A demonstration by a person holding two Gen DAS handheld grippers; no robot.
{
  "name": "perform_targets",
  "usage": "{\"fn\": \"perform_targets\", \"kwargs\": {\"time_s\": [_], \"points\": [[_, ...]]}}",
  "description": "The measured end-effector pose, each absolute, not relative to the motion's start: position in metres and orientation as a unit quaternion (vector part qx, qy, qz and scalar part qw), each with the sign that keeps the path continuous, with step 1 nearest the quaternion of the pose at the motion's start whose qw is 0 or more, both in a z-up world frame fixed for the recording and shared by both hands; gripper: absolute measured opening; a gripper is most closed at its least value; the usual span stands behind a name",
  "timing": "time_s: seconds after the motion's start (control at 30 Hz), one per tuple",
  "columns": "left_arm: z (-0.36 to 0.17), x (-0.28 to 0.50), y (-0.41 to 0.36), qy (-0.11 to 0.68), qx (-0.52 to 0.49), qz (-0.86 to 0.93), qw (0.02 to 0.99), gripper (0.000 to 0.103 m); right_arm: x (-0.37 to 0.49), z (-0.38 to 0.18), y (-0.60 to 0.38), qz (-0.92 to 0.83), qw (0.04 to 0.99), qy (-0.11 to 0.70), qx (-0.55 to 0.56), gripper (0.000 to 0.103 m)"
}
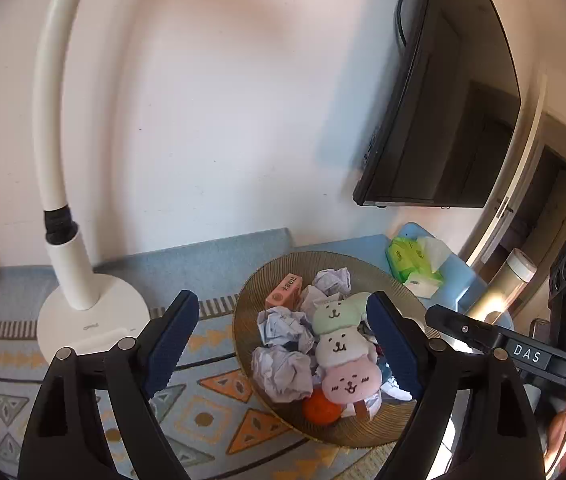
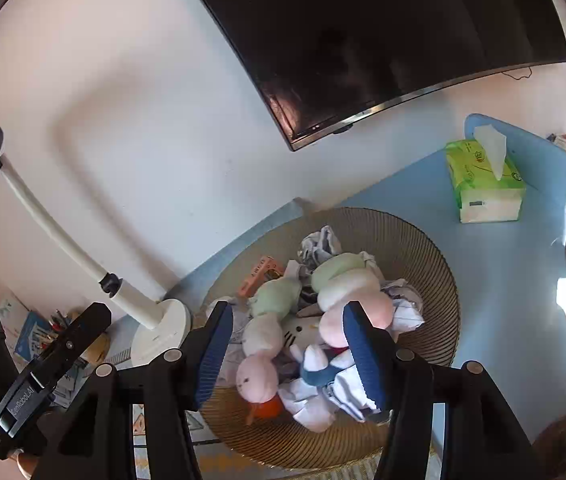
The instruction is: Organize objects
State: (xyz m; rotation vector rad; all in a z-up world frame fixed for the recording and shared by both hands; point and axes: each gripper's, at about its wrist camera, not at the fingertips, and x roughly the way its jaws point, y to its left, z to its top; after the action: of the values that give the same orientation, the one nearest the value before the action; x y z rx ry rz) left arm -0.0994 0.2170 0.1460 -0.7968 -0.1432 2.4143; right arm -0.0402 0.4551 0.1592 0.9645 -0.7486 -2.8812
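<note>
We see the left gripper [image 1: 283, 344] with its blue-padded jaws spread wide and nothing pressed between them, hovering over the near-left part of the woven basket [image 1: 251, 292]. The right gripper [image 2: 289, 354] is also spread, its pads clear of the toys beneath them. In the basket lie a plush stack of three faces [image 1: 343, 344], green, white and pink, with a second plush stack [image 2: 263, 336] visible in the right wrist view, among crumpled paper balls [image 1: 281, 372]. A small orange box [image 1: 283, 291] sits at the basket's far-left rim and an orange fruit [image 1: 321, 408] at its near rim. The basket stands on the table [image 2: 423, 192], on a blue mat, partly over a patterned cloth [image 1: 203, 412] toward the left. A white lamp base [image 1: 91, 320] stands left of the basket, and a green tissue pack [image 2: 483, 184] lies near the table's far-right corner, well apart from it.
</note>
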Motion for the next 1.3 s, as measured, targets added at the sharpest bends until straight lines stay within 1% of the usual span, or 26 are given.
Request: {"fn": "perform_targets", "kwargs": {"time_s": [0.03,0.13,0.2,0.27,0.37,0.47,0.57,0.63,0.7,0.77,0.87,1.07,1.2,1.3], "points": [[0.153,-0.091,0.200,-0.060,-0.297,0.908,0.290,0.085,-0.032,0.165,0.442,-0.924,0.020,-0.232,0.302,0.068],[0.177,-0.059,0.146,-0.064,-0.282,0.920,0.264,0.086,-0.012,0.180,0.395,-0.932,0.053,-0.193,0.301,0.068],[0.195,-0.037,0.110,-0.050,-0.267,0.937,0.221,0.091,-0.001,0.182,0.364,-0.934,0.078,-0.168,0.305,0.068],[0.206,-0.013,0.076,-0.037,-0.250,0.953,0.166,0.102,0.009,0.177,0.336,-0.932,0.091,-0.157,0.314,0.068],[0.205,0.022,0.034,-0.018,-0.229,0.965,0.127,0.102,0.013,0.154,0.304,-0.924,0.114,-0.149,0.334,0.068],[0.173,0.044,0.010,-0.002,-0.242,0.965,0.096,0.102,0.010,0.117,0.277,-0.917,0.098,-0.126,0.365,0.069],[0.117,0.045,-0.003,0.004,-0.290,0.955,0.058,0.102,0.001,0.071,0.260,-0.913,0.072,-0.087,0.392,0.069],[0.079,0.038,-0.012,-0.010,-0.331,0.942,0.048,0.102,-0.006,0.045,0.253,-0.901,0.074,-0.078,0.421,0.069],[0.048,0.032,-0.017,-0.026,-0.354,0.934,0.049,0.102,-0.009,0.030,0.247,-0.895,0.067,-0.068,0.435,0.069],[0.027,0.027,-0.018,-0.024,-0.365,0.930,0.042,0.102,-0.010,0.021,0.241,-0.895,0.058,-0.048,0.441,0.069],[0.011,0.019,-0.016,-0.022,-0.379,0.925,0.035,0.102,-0.010,0.019,0.233,-0.898,0.045,-0.022,0.438,0.069],[-0.001,0.009,-0.024,-0.048,-0.423,0.904,0.029,0.102,-0.007,0.016,0.218,-0.897,0.040,0.027,0.439,0.070],[-0.007,0.006,-0.023,-0.046,-0.439,0.897,0.030,0.102,-0.010,0.015,0.221,-0.894,0.043,0.021,0.446,0.079],[-0.009,0.005,-0.017,-0.023,-0.445,0.895,0.021,0.102,-0.010,0.014,0.219,-0.894,0.042,0.021,0.446,0.081]]}}
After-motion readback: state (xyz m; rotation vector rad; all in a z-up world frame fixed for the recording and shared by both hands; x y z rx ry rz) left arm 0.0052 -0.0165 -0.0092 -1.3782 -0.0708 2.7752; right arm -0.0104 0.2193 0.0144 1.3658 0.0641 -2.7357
